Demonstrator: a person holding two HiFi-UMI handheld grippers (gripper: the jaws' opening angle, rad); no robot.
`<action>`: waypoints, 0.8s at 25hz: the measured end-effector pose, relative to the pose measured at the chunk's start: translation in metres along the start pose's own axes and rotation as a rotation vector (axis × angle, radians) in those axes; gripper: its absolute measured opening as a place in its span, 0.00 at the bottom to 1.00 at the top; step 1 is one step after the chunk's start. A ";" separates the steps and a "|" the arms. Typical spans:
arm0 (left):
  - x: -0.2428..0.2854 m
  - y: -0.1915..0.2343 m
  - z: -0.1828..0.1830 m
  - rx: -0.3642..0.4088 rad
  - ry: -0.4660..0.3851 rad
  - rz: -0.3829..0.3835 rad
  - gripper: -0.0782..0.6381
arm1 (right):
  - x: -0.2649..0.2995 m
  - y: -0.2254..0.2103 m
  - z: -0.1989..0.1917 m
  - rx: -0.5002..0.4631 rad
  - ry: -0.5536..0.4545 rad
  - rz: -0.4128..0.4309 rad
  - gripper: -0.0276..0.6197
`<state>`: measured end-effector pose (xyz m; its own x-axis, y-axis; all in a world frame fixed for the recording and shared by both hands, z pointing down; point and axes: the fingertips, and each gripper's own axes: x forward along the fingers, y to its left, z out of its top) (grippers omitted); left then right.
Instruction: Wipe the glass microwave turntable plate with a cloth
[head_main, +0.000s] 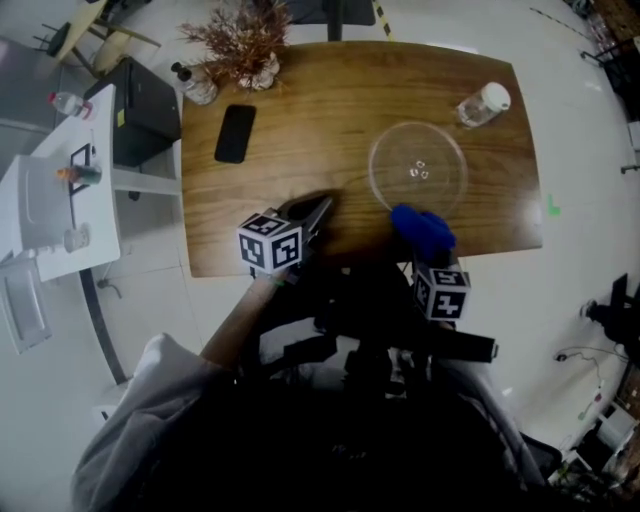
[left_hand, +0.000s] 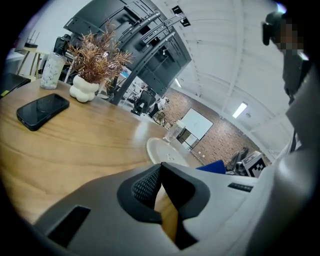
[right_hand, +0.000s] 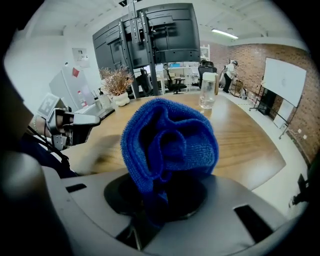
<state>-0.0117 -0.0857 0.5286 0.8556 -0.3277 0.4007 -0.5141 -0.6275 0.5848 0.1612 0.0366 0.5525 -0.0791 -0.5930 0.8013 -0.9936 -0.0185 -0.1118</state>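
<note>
Desk (head_main: 300, 160) on white floor (head_main: 585, 150), glass turntable plate (head_main: 417, 170) lying flat; right tool (right_hand: 152, 210) pinches blue cloth (right_hand: 167, 145); left tool (left_hand: 161, 172) closed, empty.

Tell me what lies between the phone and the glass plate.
Nothing: only bare tabletop runs from the phone to the plate, as the head view shows.
</note>
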 end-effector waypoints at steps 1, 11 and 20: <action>-0.003 0.001 -0.001 0.007 0.007 -0.005 0.10 | -0.002 0.003 0.001 0.032 -0.018 -0.010 0.18; -0.031 0.011 -0.032 0.049 0.114 -0.081 0.10 | -0.032 0.044 -0.032 0.239 -0.145 -0.064 0.18; -0.018 -0.039 -0.056 0.121 0.157 -0.182 0.10 | -0.065 0.033 -0.075 0.256 -0.165 -0.129 0.18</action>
<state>-0.0106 -0.0156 0.5385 0.9089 -0.0942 0.4063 -0.3335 -0.7492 0.5722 0.1277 0.1347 0.5410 0.0813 -0.6948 0.7146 -0.9401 -0.2916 -0.1765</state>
